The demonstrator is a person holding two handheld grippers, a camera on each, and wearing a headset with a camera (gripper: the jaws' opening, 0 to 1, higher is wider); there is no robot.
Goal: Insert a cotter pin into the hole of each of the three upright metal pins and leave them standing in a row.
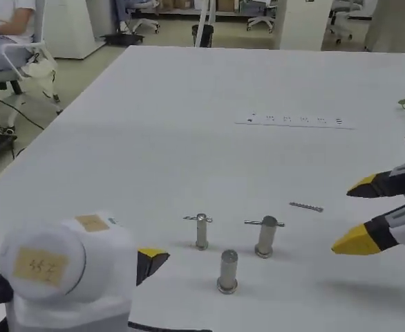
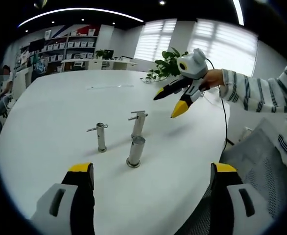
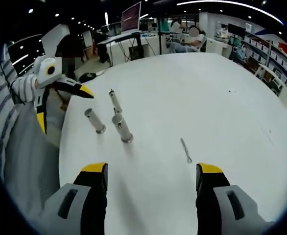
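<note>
My right claw [image 1: 341, 220] hangs spread and empty near the loose cotter pin [image 1: 306, 206], meant for the bare front pin [image 1: 227, 271]; left claw [image 2: 151, 169] spread too.

Head view: from above the near side of the table [image 1: 271, 76], looking forward and down, close to the three metal pins [image 1: 228, 268].
Left gripper view: low over the table, faces across the pins toward the right gripper [image 2: 165, 106].
Right gripper view: from the opposite side, faces the left gripper [image 3: 64, 108].
Shared: all views hold the pins.
</note>
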